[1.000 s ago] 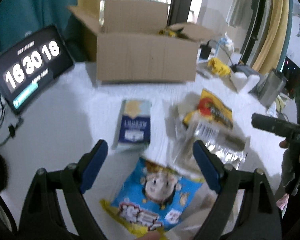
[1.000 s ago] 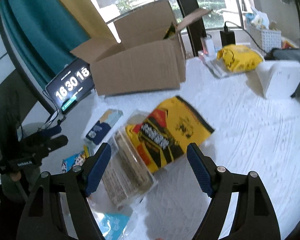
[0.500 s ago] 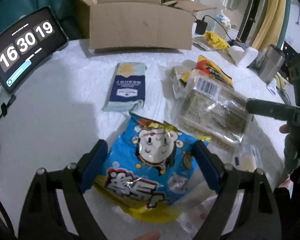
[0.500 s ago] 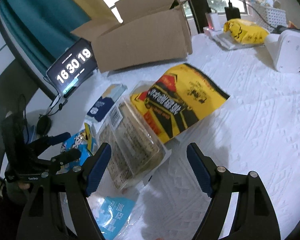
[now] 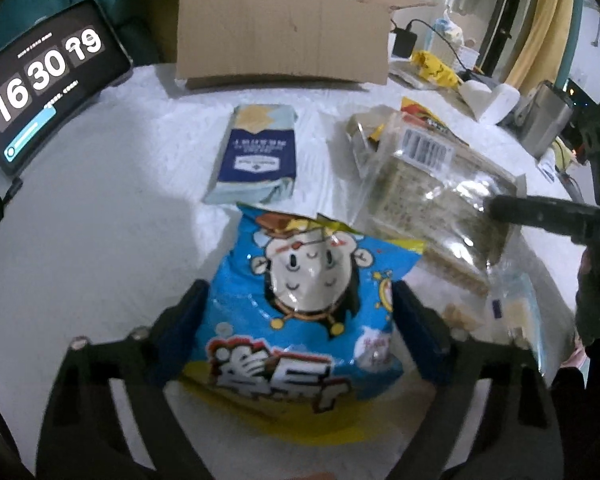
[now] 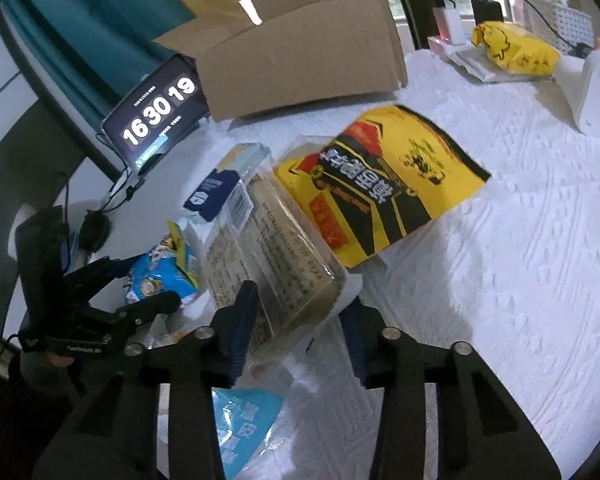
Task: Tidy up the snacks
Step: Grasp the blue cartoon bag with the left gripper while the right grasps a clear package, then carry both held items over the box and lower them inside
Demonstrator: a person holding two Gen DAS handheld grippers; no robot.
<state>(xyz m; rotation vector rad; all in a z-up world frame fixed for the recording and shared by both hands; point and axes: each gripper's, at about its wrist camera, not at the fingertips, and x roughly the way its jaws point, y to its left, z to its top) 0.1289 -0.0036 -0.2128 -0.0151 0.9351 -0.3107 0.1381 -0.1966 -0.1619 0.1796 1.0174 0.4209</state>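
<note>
My left gripper is open, its fingers on either side of a blue cartoon snack bag that lies on the white table. My right gripper is open around the near end of a clear pack of crackers; that pack also shows in the left wrist view. A yellow and black bag lies beyond the pack, partly under it. A navy and pale blue packet lies further back. An open cardboard box stands at the far edge.
A tablet clock with cables stands at the left. A light blue packet lies under my right gripper. A yellow bag, a white device and chargers sit at the far right.
Both grippers have moved forward and down: the left now straddles the blue cartoon bag, the right now straddles the end of the clear cracker pack and has narrowed.
</note>
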